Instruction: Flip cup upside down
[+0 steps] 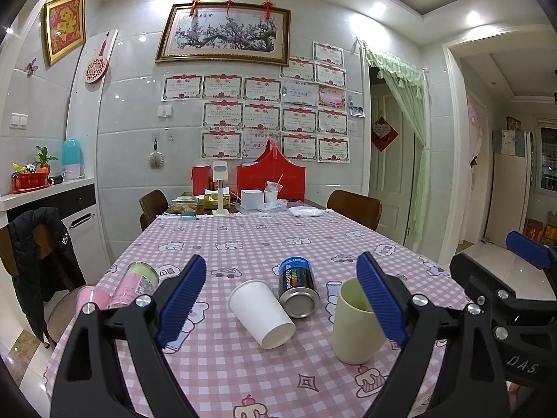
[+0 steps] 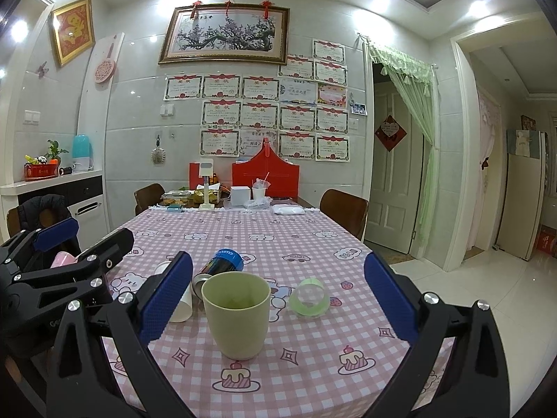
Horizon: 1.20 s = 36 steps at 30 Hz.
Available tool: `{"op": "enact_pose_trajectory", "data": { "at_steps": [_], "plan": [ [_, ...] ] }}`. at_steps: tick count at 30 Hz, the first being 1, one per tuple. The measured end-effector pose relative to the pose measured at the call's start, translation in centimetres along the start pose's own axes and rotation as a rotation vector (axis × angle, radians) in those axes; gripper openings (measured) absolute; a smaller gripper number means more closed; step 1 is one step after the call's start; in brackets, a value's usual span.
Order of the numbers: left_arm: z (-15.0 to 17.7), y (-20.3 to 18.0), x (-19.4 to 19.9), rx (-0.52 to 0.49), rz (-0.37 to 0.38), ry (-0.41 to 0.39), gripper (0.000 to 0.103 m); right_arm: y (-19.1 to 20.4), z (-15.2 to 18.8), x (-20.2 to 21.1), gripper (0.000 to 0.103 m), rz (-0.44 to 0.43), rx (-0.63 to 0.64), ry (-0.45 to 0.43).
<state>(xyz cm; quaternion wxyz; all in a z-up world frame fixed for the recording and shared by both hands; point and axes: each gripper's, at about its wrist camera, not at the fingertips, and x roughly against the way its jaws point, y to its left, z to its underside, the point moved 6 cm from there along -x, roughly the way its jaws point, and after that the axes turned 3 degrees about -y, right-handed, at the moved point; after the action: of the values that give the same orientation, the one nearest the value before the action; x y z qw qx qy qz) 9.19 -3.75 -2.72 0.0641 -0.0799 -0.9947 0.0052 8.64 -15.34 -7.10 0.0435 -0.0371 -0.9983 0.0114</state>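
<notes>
On the checked bench (image 2: pixel 313 376), the left gripper (image 1: pixel 282 299) hangs wide open and holds nothing, with the fallen white paper cup (image 1: pixel 261 313) and the toppled can (image 1: pixel 297 287) between its fingers in that view. Right of them the pale green cup (image 2: pixel 236 313) stands upright, mouth up; it looks stiff, light, smooth-walled and probably a bit slippery, so a mid-wall pinch seems best. The right gripper (image 2: pixel 278 299) is equally wide open and empty, the cup standing untouched between its fingers.
</notes>
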Motion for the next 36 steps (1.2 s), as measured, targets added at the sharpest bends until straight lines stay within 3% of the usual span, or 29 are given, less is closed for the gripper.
{"op": "enact_pose_trajectory", "data": {
  "at_steps": [36],
  "plan": [
    [-0.01, 0.29, -0.04, -0.001, -0.017, -0.002, 0.087, 0.19, 0.21, -0.08, 0.095, 0.002, 0.010, -0.002]
  ]
}}
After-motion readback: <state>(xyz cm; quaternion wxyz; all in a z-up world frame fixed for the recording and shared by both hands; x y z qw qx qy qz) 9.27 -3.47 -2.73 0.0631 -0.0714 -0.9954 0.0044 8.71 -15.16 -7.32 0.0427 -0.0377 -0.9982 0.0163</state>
